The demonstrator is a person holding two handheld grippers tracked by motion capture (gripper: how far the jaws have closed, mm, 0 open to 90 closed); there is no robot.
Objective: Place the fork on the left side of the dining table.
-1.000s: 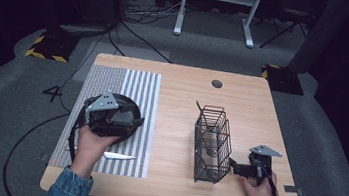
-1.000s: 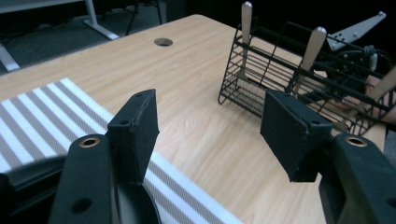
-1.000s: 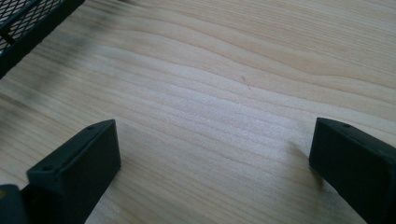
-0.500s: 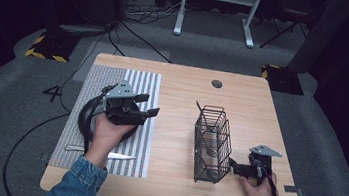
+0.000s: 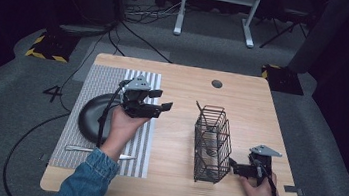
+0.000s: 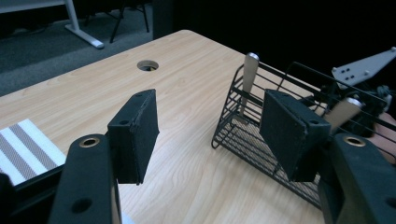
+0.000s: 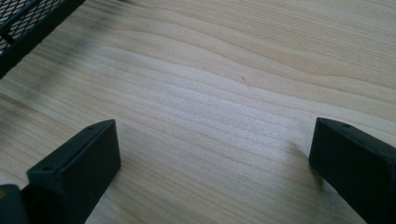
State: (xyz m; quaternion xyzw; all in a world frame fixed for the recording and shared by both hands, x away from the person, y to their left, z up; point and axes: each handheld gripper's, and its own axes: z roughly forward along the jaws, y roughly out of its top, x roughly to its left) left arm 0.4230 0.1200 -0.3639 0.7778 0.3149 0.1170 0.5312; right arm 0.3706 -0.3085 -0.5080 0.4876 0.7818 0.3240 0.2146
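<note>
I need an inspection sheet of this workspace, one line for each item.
Surface: wooden table, striped mat on its left.
Job's things: wire basket holding utensils; dark plate and knife on the mat.
Clutter: nothing seen.
Grippers: left gripper raised, jaws open, aimed at the basket; right gripper low beside the basket, jaws open.
Cables: one trails from the left gripper off the table.
Surroundings: carpet, desk legs.
</note>
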